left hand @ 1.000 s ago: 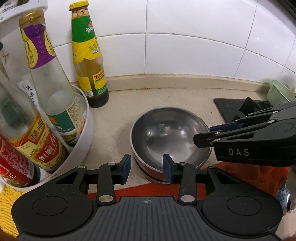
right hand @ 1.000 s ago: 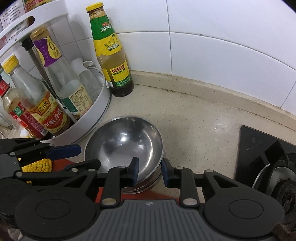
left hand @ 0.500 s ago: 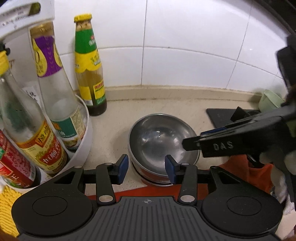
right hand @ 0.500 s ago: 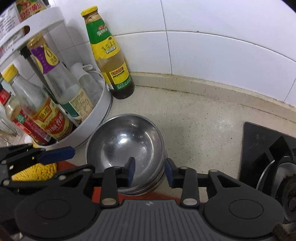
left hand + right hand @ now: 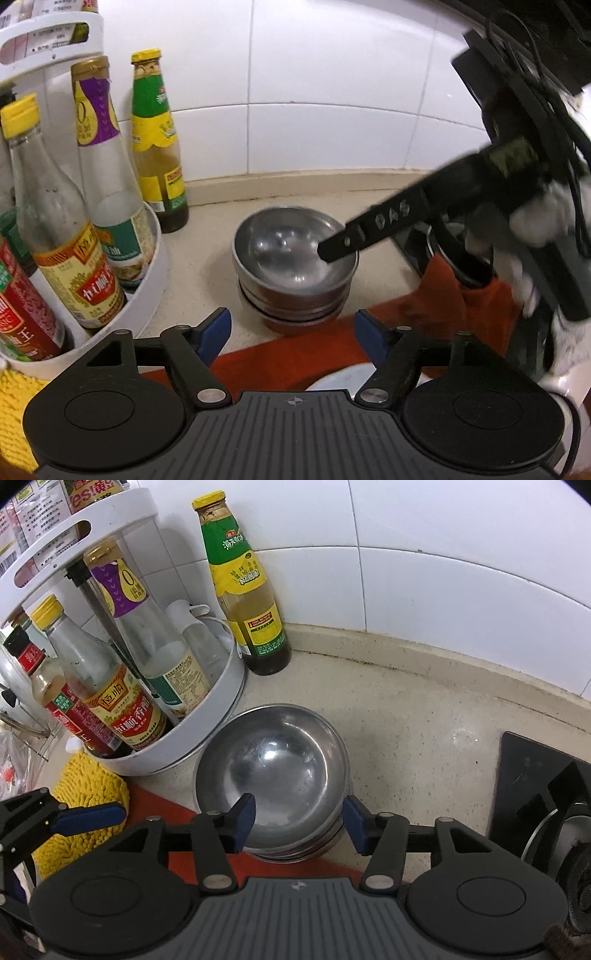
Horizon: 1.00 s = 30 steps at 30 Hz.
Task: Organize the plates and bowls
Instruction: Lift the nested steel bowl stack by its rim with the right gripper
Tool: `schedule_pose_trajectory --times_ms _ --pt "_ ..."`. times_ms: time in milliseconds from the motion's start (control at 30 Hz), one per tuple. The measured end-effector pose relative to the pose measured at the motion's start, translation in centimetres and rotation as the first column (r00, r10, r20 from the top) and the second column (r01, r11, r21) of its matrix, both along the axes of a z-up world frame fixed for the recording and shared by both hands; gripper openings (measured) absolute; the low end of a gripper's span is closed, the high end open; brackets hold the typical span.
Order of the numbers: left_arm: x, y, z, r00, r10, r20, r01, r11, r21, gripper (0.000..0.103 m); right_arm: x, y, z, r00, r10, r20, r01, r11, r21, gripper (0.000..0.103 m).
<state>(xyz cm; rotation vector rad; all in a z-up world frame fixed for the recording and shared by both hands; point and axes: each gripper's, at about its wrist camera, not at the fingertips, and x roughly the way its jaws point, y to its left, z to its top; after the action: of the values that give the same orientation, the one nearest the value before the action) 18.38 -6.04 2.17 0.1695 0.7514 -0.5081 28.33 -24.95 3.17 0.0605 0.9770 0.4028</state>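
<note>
Your stack of bowls [image 5: 273, 771] is bare metal, its inside dulled and hazy but shiny enough to throw highlights. The counter [image 5: 413, 723] under it looks like smooth speckled stone with a slight sheen. Behind, the wall tiles [image 5: 461, 535] are glossy white. The bottles [image 5: 107, 199] beside you are clear glass with glossy paper labels, standing in a smooth white plastic rack [image 5: 207, 723]. Your fingers [image 5: 243, 821] carry matt blue pads on matt black plastic. The yellow cloth [image 5: 88, 790] is shaggy and looped.
</note>
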Motion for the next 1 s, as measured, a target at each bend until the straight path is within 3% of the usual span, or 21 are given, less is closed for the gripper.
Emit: schedule_pose_trajectory --times_ms 67,433,600,1000 --pt "-0.1 0.2 -0.8 1.0 -0.018 -0.002 0.018 1.0 -0.017 0.081 0.1 -0.2 -0.3 1.0 0.005 -0.006 -0.005 1.0 0.008 0.057" --pt "3.6 -0.4 -5.3 0.997 -0.064 -0.034 0.063 0.997 -0.053 0.084 2.4 -1.0 -3.1 0.998 -0.002 -0.065 0.008 0.995 0.095 0.059" --pt "5.2 -0.8 -6.9 0.994 -0.107 -0.036 0.104 0.992 -0.072 0.084 3.9 -0.7 -4.1 0.997 0.02 -0.074 -0.011 0.992 0.122 0.065" --pt "7.7 -1.4 -9.9 0.982 -0.188 -0.017 0.186 0.979 -0.079 0.102 7.0 -0.6 -7.2 0.99 0.083 -0.114 -0.061 0.982 0.18 0.073"
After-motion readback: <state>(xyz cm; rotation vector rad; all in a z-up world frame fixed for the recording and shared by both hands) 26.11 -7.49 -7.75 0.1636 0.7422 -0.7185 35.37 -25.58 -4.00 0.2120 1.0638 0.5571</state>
